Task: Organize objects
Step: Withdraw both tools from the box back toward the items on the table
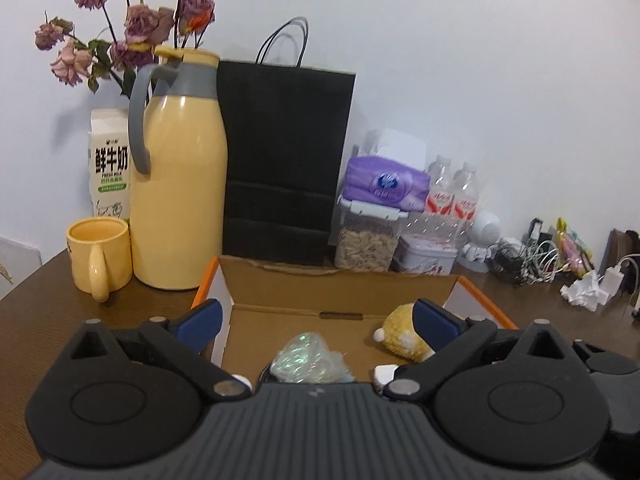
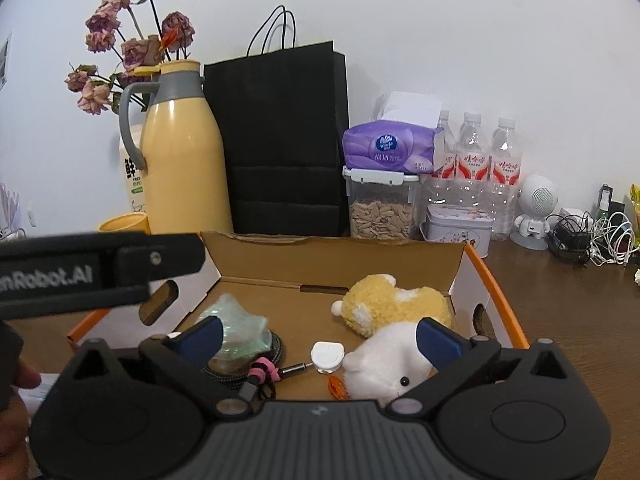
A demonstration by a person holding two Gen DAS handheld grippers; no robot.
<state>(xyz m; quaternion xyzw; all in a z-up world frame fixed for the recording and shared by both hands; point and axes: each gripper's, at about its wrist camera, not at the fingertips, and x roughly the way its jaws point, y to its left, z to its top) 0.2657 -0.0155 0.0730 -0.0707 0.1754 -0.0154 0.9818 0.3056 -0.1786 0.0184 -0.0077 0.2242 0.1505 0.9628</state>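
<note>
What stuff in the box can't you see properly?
- Left wrist view: white plush toy is almost wholly hidden behind the left claw.
- Right wrist view: coiled cable is partly under the shiny wrapped bundle.
- Orange bit: too small to name.

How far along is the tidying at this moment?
Done: the open cardboard box already holds a yellow-and-white plush toy, a crinkly iridescent wrapper, a coiled braided cable and a small white round case. In hand: nothing; the left gripper and right gripper are open. Left: crumpled white paper on the table.
</note>
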